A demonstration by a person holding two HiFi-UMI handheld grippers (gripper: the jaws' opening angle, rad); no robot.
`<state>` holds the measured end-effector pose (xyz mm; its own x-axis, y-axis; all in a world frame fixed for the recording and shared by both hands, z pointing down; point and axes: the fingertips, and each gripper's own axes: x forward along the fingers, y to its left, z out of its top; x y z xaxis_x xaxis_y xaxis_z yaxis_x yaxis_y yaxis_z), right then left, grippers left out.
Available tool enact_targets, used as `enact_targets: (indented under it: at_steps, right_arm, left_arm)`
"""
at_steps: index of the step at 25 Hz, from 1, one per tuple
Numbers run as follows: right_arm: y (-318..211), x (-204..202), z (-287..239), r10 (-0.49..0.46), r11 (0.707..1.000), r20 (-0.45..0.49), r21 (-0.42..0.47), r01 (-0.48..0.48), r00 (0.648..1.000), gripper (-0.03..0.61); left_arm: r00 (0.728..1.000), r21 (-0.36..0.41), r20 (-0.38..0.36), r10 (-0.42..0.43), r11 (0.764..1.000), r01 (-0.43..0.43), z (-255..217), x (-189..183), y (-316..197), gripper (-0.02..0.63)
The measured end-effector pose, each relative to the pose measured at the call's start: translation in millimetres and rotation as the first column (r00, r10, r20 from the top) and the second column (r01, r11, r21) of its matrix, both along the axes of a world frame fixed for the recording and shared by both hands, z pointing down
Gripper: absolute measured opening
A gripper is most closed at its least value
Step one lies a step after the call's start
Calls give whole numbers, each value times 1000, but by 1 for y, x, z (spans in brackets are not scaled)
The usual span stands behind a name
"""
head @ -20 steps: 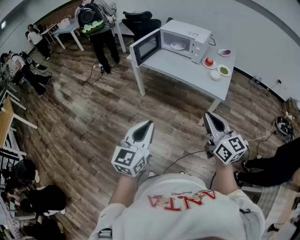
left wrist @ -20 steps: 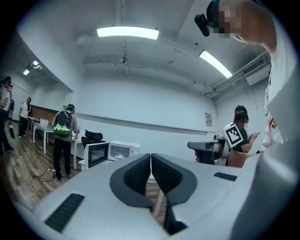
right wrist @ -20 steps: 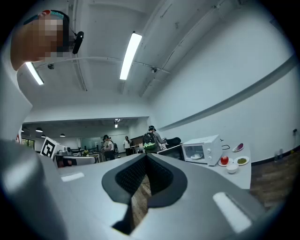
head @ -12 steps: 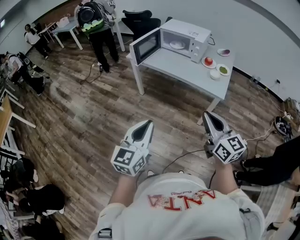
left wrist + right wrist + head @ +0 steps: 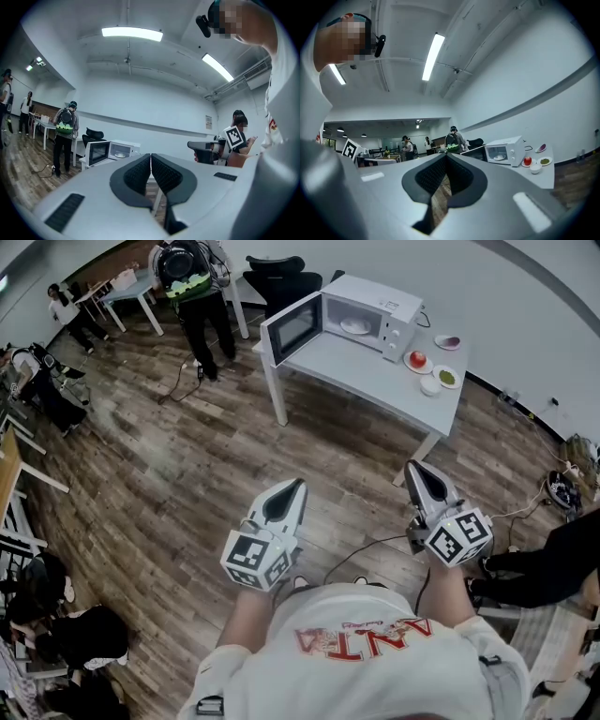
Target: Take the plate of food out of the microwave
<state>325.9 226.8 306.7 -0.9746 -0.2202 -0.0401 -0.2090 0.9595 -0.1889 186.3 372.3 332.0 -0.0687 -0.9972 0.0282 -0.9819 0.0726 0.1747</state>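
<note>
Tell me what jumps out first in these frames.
Two grippers fill the foreground of the head view, the left gripper and the right gripper, both shut on nothing and held level over the wood floor. Far ahead, a white microwave stands on a white table with its door swung open and a plate inside. Small dishes sit to its right, one holding red food.

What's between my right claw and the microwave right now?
Head view: only wood floor, then the white table top, lies between the right claw and the open microwave holding the plate.
</note>
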Motion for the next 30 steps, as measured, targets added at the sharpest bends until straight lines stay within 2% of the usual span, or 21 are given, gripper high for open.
enact_targets:
  at_steps: [5, 11, 17, 22, 30]
  right_arm:
    - [7, -14, 3, 3, 999, 4, -35, -3, 1000, 3]
    - [38, -53, 9, -19, 999, 2, -49, 19, 1000, 3]
    - [69, -84, 26, -37, 997, -42, -62, 34, 998, 3]
    - [54, -104, 27, -38, 996, -58, -86, 33, 998, 3]
    - [30, -163, 49, -97, 987, -62, -132, 88, 993, 3]
  left_arm:
    - [1000, -2, -2, -3, 1000, 3, 2, -16, 14, 14]
    - [1000, -9, -3, -3, 1000, 3, 7, -48, 44, 14]
    - [1000, -22, -28, -3, 1000, 2, 28, -80, 72, 14]
    - [999, -24, -32, -13, 1000, 12, 29, -94, 68, 14]
    - [997, -46, -65, -45, 998, 42, 39, -131, 47, 14]
